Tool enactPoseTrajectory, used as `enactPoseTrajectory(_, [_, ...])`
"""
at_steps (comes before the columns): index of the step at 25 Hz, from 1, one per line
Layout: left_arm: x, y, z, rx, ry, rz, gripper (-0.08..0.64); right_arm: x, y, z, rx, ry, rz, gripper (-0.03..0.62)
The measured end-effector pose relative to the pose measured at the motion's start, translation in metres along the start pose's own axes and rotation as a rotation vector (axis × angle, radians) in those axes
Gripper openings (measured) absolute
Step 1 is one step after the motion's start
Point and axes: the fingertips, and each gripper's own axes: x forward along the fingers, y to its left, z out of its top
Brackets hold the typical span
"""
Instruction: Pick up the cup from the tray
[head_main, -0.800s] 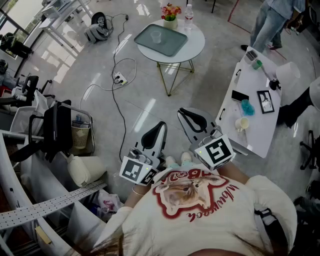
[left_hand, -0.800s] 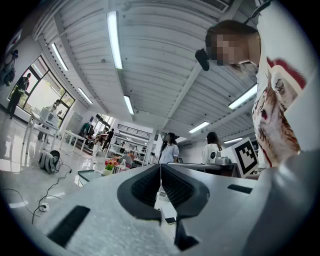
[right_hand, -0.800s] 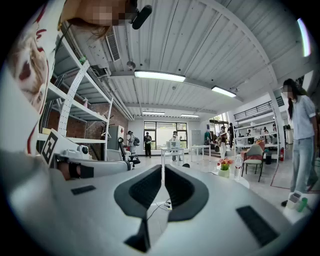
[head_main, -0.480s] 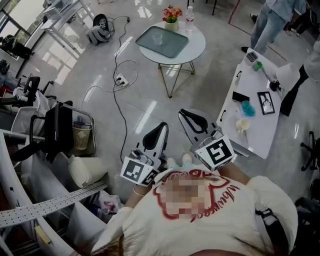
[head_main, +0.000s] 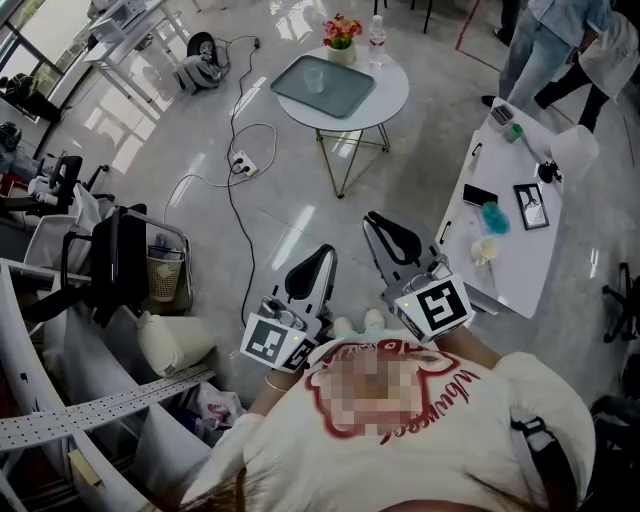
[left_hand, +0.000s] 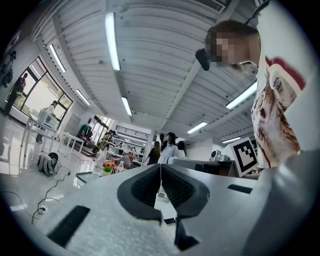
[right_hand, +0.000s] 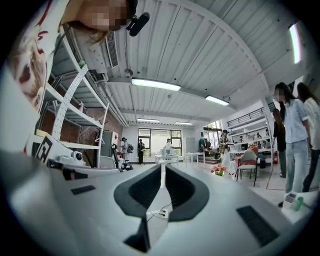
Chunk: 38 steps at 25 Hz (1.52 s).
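A clear cup (head_main: 315, 78) stands upright on a grey-green tray (head_main: 345, 95) on a round white table (head_main: 392, 92), far ahead of me across the floor. My left gripper (head_main: 324, 249) and right gripper (head_main: 373, 219) are held close to my chest, far from the table, and point toward it. Both are shut with nothing between the jaws. In the left gripper view the left gripper (left_hand: 160, 167) has its pads pressed together, and the tray (left_hand: 85, 176) shows small in the distance. In the right gripper view the right gripper (right_hand: 163, 171) is empty too.
Flowers (head_main: 341, 28) and a water bottle (head_main: 377, 30) stand behind the tray. A power strip with cables (head_main: 240, 157) lies on the floor left of the table. A white desk (head_main: 520, 250) with small items is at my right, a black chair and basket (head_main: 125, 262) at my left. People (head_main: 545, 45) stand at the upper right.
Both grippers have stayed shut and nearly still; the right one has drifted slightly right. The people at the upper right have moved.
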Motion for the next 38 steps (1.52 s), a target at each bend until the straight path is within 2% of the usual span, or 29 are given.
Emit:
enactPoseTrajectory(5, [0.006, -0.007, -0.002, -0.008, 0.001, 0.010, 0.015, -0.008, -0.009, -0.002, 0.015, -0.001, 0.000, 0.044])
enactPoseTrajectory(11, [0.016, -0.015, -0.010, -0.008, -0.007, 0.034, 0.015, -0.015, -0.021, -0.025, 0.049, 0.085, 0.010, 0.044])
enactPoseTrajectory(19, [0.016, -0.024, -0.014, -0.002, -0.001, 0.085, 0.015, -0.020, -0.021, -0.026, 0.059, 0.074, 0.072, 0.044])
enactPoseTrajectory(24, [0.019, -0.016, -0.014, 0.017, 0.001, 0.108, 0.015, -0.012, -0.023, -0.028, 0.068, 0.062, 0.097, 0.044])
enactPoseTrajectory(31, [0.039, -0.004, -0.015, 0.005, 0.000, 0.083, 0.015, 0.004, -0.037, -0.025, 0.054, 0.056, 0.085, 0.044])
enactPoseTrajectory(38, [0.065, 0.030, -0.019, -0.003, 0.005, 0.065, 0.015, 0.037, -0.059, -0.027, 0.050, 0.056, 0.066, 0.044])
